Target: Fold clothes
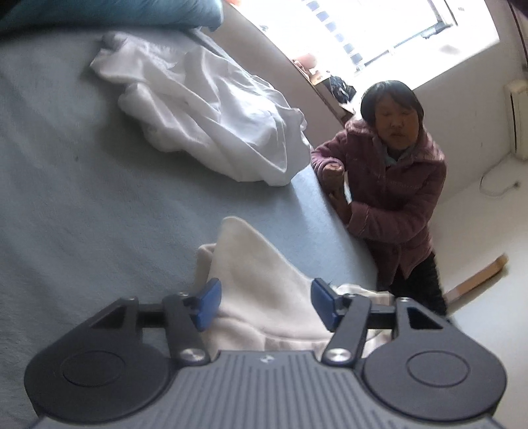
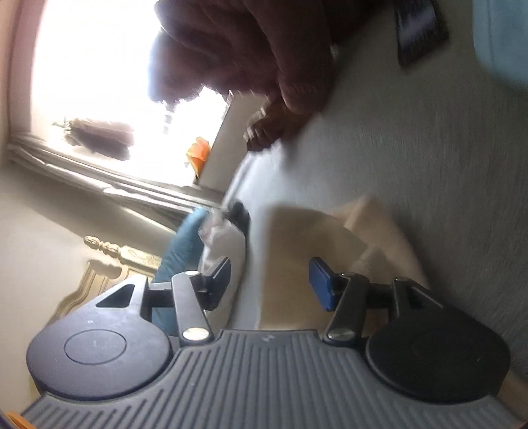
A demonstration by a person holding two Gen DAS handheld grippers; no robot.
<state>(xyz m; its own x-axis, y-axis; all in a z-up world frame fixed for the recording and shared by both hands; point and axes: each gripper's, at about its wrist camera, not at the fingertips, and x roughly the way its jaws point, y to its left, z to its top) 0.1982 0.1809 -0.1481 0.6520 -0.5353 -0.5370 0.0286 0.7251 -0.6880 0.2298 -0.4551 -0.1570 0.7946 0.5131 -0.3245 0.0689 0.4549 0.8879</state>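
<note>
Nearest in the left wrist view: left gripper (image 1: 264, 305), jaws spread wide, nothing pinched between them. Directly under and just ahead of the blue pads (image 1: 208, 302), a cream fleece garment (image 1: 260, 283), bunched, one tapered flap running forward and slightly left to a rounded tip. Lying on the grey-blue bed (image 1: 66, 198), close to its right edge. No contact visible between pads and fabric; cloth simply filling the gap from below.

Right gripper (image 2: 269, 285) likewise spread apart and empty, camera rolled onto its side and blurred. Beyond its jaws, a tan, roughly flat piece of cloth (image 2: 316, 231) on the same bed surface, most likely the same cream garment from another angle, though impossible to confirm. Edges there too smeared to read a fold line.

Judged from both views: left gripper the nearer of the two, sitting right over the garment, long axis of the flap pointing away along the fingers. Right gripper set a little back from the cloth.

Farther across the bed, well apart from the cream piece, a crumpled white garment (image 1: 201, 109), unfolded, sprawled toward the far right edge. Beside that edge, a person in a purple padded jacket (image 1: 389, 191), standing, one fist on the mattress. Behind, a bright window (image 1: 363, 29).
</note>
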